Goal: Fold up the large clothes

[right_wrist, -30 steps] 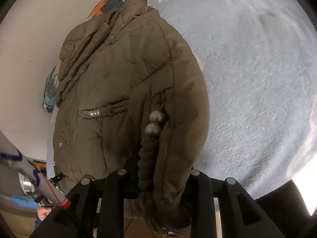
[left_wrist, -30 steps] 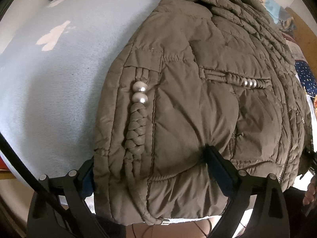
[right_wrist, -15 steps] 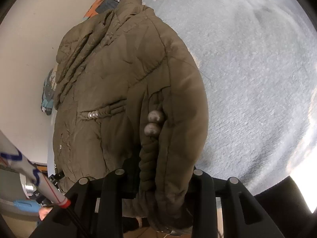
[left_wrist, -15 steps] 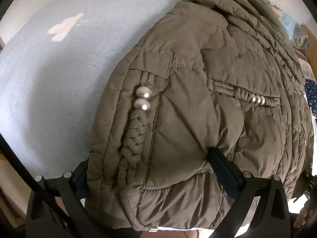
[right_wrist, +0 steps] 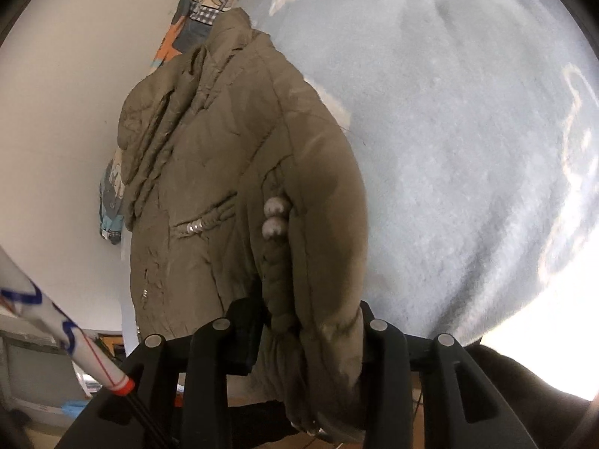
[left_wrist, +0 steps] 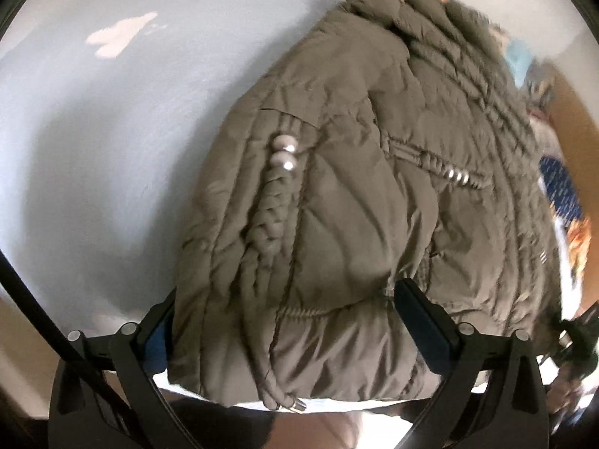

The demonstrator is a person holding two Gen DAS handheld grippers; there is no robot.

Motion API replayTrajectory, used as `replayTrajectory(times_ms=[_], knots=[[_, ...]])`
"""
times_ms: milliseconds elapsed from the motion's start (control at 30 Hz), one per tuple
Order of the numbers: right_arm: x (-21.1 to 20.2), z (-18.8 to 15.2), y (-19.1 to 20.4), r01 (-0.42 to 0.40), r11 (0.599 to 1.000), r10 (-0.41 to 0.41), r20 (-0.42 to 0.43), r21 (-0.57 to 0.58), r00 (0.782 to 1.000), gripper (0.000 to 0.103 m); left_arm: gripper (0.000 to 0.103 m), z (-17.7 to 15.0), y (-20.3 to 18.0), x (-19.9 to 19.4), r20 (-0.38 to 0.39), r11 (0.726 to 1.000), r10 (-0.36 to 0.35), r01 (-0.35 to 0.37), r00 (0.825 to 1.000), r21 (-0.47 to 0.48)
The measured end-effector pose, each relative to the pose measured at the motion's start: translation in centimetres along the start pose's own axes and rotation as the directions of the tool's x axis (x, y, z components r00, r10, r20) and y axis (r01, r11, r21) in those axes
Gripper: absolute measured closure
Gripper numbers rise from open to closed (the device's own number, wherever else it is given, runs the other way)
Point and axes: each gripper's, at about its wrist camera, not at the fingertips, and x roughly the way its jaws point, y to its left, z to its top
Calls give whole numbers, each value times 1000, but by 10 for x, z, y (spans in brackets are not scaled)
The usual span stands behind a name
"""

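An olive-brown quilted puffer jacket [left_wrist: 355, 194] lies on a pale blue blanket [left_wrist: 112, 131], its hem toward me. Braided cord trim with two pearl beads [left_wrist: 282, 151] runs down its folded sleeve. My left gripper [left_wrist: 284, 321] stands wide, its jaws on either side of the jacket's hem and pressing into the padding. In the right wrist view the same jacket [right_wrist: 224, 187] hangs lifted at the hem; my right gripper [right_wrist: 310, 333] is shut on the bunched hem and sleeve edge. The beads also show in the right wrist view [right_wrist: 273, 217].
A patchwork quilt [right_wrist: 194, 11] lies beyond the jacket's collar against a white wall [right_wrist: 75, 93]. Patterned fabric [left_wrist: 561, 194] lies at the right of the bed. A white rod with a red end [right_wrist: 75, 348] crosses the lower left.
Both grippers have lifted the hem slightly and shifted; the jacket sits higher and more bunched in the views. The grips have not changed.
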Motion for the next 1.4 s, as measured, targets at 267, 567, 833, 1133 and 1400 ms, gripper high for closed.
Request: replayTrajectory(times_ms=[267,567,833,1133,1400], knots=[[-10,-11,11,-1,999,2,52,-33,999,62,20,-15,21,-5,30,993,-81,83,996,-86],[-6,-15,7,12,999,-10,69,-32,998,79,47,-24,28,-10,66,986,-138,143,988,-89],[-1,-13,17,78,992,-70,85,-96,994,82,48,-24,20,-5,79,994,-99,102,992,-40],[-6,-13,19,78,990,-66,109,-115,992,86,66,-23,7,-17,133,996,-82,78,988,37],[-38,-18,43,-15,978,60,215,-208,975,89,77,-28,-24,-60,296,982,-70,13,953,190]])
